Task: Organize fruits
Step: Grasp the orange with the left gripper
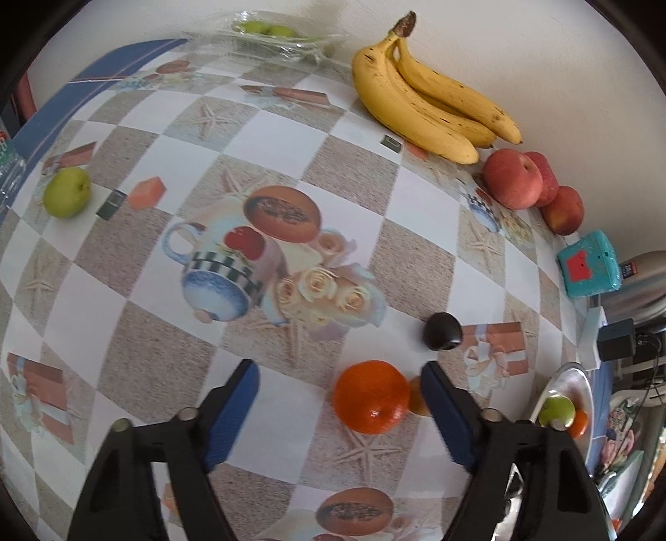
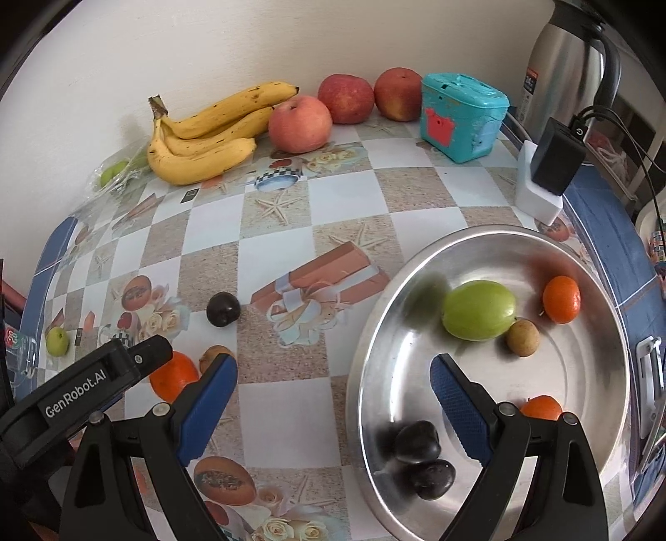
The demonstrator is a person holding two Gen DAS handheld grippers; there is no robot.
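My left gripper (image 1: 339, 391) is open low over the table, with an orange mandarin (image 1: 371, 397) between its fingers near the right finger and a small brown fruit (image 1: 417, 395) behind it. A dark plum (image 1: 442, 331) lies just beyond. My right gripper (image 2: 333, 385) is open and empty over the left rim of a steel bowl (image 2: 591, 416). The bowl holds a green fruit (image 2: 478, 310), two mandarins (image 2: 562, 299), a small brown fruit (image 2: 522, 337) and two dark plums (image 2: 417, 442). The left gripper also shows in the right wrist view (image 2: 162, 358).
Bananas (image 1: 428, 104) and three red apples (image 1: 514, 179) lie along the wall. A green fruit (image 1: 66, 192) sits at the far left edge. A clear tray with green fruits (image 1: 266, 30) stands at the back. A teal box (image 2: 462, 116), a thermos (image 2: 566, 62) and a charger (image 2: 555, 156) stand at the right.
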